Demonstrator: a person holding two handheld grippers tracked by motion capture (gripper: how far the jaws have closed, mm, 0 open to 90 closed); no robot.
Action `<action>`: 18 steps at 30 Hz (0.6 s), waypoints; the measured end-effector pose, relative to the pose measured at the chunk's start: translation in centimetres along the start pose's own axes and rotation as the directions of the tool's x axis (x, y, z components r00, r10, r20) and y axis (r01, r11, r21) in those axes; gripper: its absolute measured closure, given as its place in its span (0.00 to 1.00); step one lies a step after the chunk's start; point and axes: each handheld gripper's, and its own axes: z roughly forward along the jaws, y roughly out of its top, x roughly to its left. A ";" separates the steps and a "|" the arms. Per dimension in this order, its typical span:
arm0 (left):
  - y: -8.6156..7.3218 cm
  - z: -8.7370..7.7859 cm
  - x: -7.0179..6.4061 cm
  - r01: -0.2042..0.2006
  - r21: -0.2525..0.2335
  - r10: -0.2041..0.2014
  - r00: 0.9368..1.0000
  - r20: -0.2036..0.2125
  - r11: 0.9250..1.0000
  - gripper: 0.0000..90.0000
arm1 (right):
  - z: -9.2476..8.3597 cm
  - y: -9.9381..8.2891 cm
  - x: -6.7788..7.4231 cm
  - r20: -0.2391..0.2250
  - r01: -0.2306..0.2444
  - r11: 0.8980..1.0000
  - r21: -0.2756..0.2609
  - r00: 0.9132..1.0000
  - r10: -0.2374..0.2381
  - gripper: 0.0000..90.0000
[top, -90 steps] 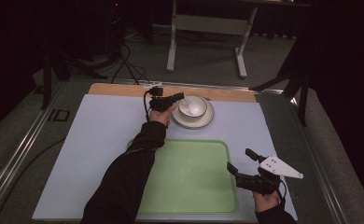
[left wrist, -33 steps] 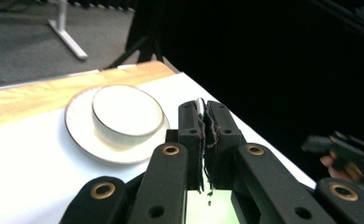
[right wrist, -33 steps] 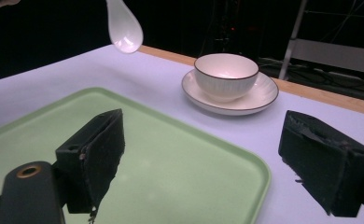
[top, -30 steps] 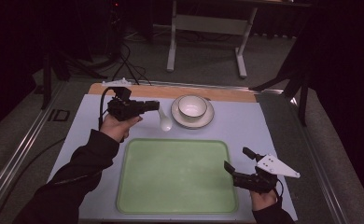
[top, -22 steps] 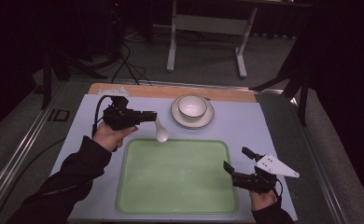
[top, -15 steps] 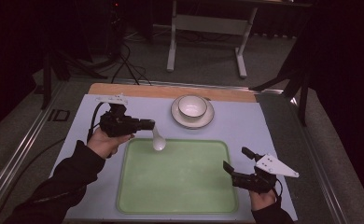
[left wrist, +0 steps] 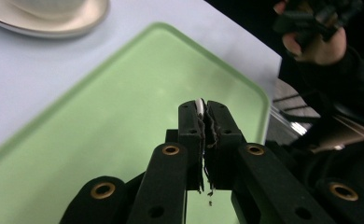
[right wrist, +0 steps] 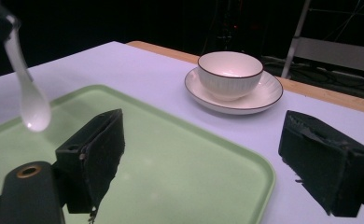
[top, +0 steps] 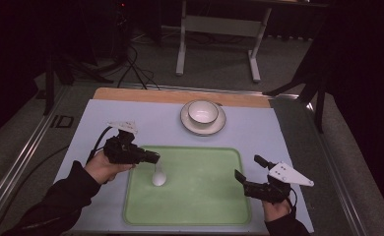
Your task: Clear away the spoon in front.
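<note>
Spoon [top: 159, 176] — white, glossy, probably ceramic — hangs bowl-down from the left claw [top: 154, 157], whose jaws are clamped tight on the tip of its handle, over the near-left part of the green tray [top: 200, 206]. It looks light and stiff but slick and breakable, so the thin handle end is a workable hold only while squeezed firmly. The right claw [top: 246, 176] stands wide and empty at the tray's near-right edge — bowl [top: 203, 112] and saucer [top: 218, 125] sit far on the desk [top: 259, 123].

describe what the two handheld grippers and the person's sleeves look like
Both the left gripper and the right gripper are black, with two blocky jaws and brass-coloured rivets. Each carries a pale grey three-cornered plate on top. A black cable loops from the left one. The person wears dark long sleeves.
</note>
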 end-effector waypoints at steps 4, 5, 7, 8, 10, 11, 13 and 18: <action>-0.9 0.7 -0.1 0.013 0.023 -0.014 1.000 0.024 1.000 0.96 | 0.1 0.0 0.0 -0.002 -0.003 1.000 0.004 1.000 0.003 0.16; -1.1 0.8 -0.1 0.018 0.031 -0.018 0.999 0.030 0.999 0.96 | 0.1 0.0 0.0 -0.002 -0.003 1.000 0.005 1.000 0.003 0.16; -1.5 1.1 -0.1 0.020 0.039 -0.021 0.999 0.039 0.999 0.95 | 0.1 0.0 0.0 -0.002 -0.002 1.000 0.006 1.000 0.002 0.16; -1.6 1.2 -0.1 0.021 0.049 -0.024 0.999 0.047 0.999 0.95 | 0.1 0.0 0.0 -0.002 -0.002 1.000 0.007 1.000 0.002 0.16; -1.9 1.5 -0.1 0.017 0.064 -0.021 0.998 0.061 0.998 0.95 | 0.1 0.0 0.0 -0.002 -0.001 1.000 0.007 1.000 0.001 0.16; -2.0 1.6 -0.1 0.025 0.070 -0.029 0.997 0.065 0.997 0.95 | 0.2 0.0 0.0 -0.002 -0.001 1.000 0.007 1.000 0.001 0.16; -2.2 1.8 0.1 0.024 0.073 -0.029 0.997 0.075 0.997 0.95 | 0.2 -0.1 0.0 -0.003 0.000 1.000 0.010 1.000 0.000 0.16; -2.5 2.4 1.1 0.058 0.088 -0.067 0.993 0.100 0.994 0.95 | 0.2 0.0 0.0 -0.004 0.002 1.000 0.011 1.000 -0.002 0.16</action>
